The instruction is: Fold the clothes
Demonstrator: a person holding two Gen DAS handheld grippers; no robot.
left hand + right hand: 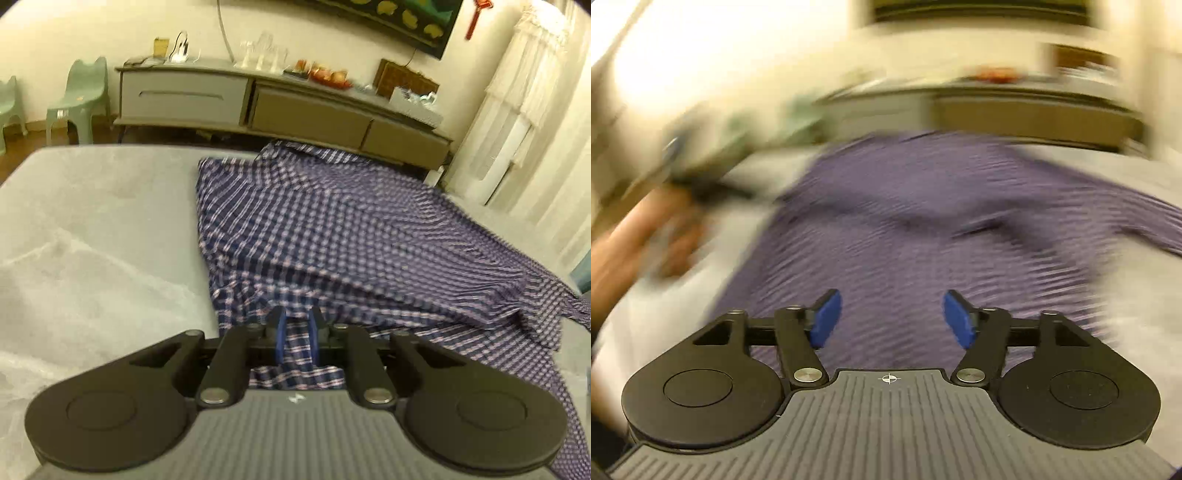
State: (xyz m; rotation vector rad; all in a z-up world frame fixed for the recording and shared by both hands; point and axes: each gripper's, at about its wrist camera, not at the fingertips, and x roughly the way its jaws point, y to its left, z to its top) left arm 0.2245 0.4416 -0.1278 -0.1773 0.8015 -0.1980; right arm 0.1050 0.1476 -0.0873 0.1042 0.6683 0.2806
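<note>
A blue and white checked shirt (332,229) lies spread on a grey bed (110,206). My left gripper (297,332) sits at the shirt's near edge. Its blue pads stand close together with a fold of the checked cloth pinched between them, and more cloth hangs under the fingers. In the right wrist view, which is badly blurred, the shirt (923,221) fills the middle. My right gripper (892,317) hovers over the shirt's near part, its blue pads wide apart with nothing between them. A blurred hand (646,236) shows at the left.
Bare grey bed (1126,295) lies on both sides of the shirt, and a pale wrinkled sheet (44,295) covers the near left. Past the far edge stand a long low sideboard (295,107) with glasses and fruit, two green chairs (81,99) and white curtains (517,110).
</note>
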